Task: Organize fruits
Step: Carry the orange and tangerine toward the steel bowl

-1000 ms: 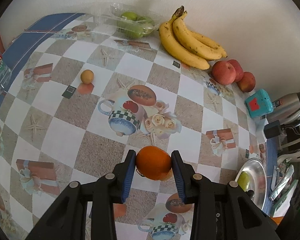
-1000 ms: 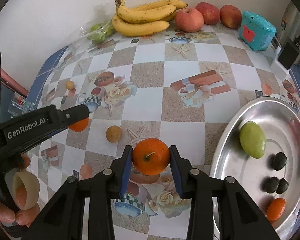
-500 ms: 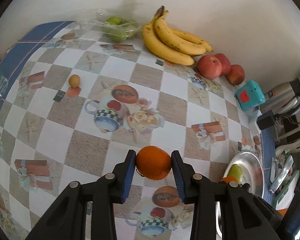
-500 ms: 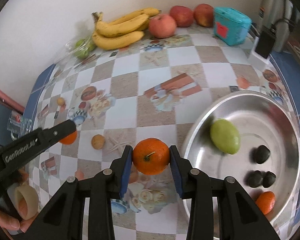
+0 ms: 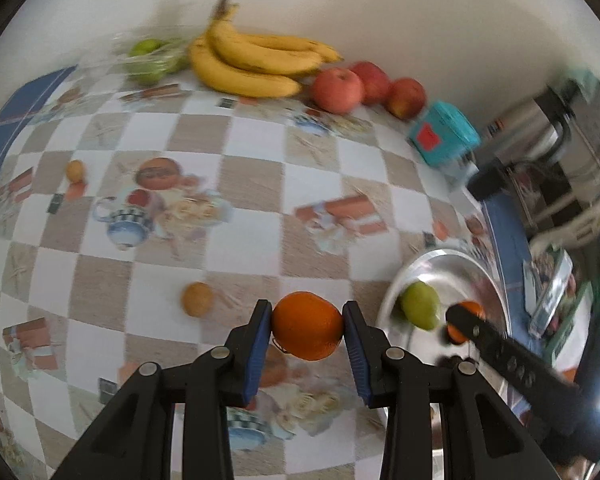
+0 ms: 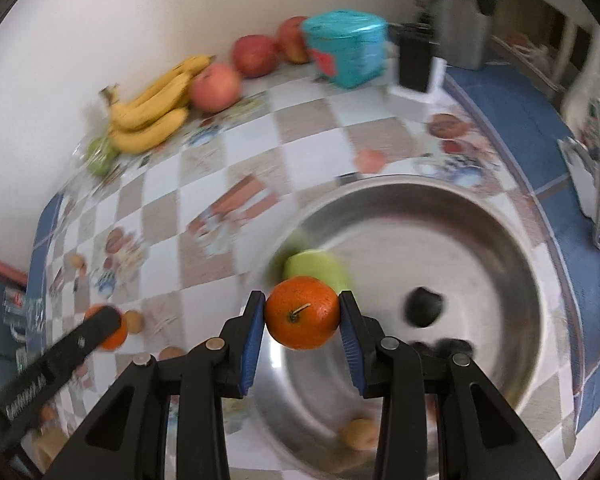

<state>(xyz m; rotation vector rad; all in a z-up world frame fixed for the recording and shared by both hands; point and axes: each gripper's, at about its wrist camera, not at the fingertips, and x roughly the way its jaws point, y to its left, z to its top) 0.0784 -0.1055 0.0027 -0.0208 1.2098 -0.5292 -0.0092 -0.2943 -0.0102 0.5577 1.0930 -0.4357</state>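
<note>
Both tools are clenched, each on an orange. The left tool (image 5: 307,326) grips its orange (image 5: 307,326) between the blue pads, above the checkered worktop (image 5: 236,184) just short of the steel bowl's (image 5: 440,258) near rim. The right tool (image 6: 302,313) holds a stemmed orange (image 6: 302,313) over the bowl (image 6: 512,248), just inside the rim & in front of the green fruit (image 6: 324,268).

Step in hand, as I read it: carry both oranges into the bowl. To do it well: bring each tool low w/ the orange over bare steel before letting go, clear of the green fruit & the dark fruits (image 6: 423,306), so nothing gets knocked or rolls out. Right goes first since it's already inside; left needs to cross the rim w/o bumping the right tool's finger (image 5: 488,336), which sits right in its path. Release gently; a round orange on curved steel will roll toward the centre.

Views differ. The left wrist view shows the loose small brown fruit (image 5: 197,299) on the worktop beside the bowl, plus another (image 5: 75,170) far off toward the bananas (image 5: 256,64). The right wrist view shows the bowl's inside: dark fruits, a small yellowish fruit (image 6: 358,434) near the close wall. Both views are motion-blurred.
</note>
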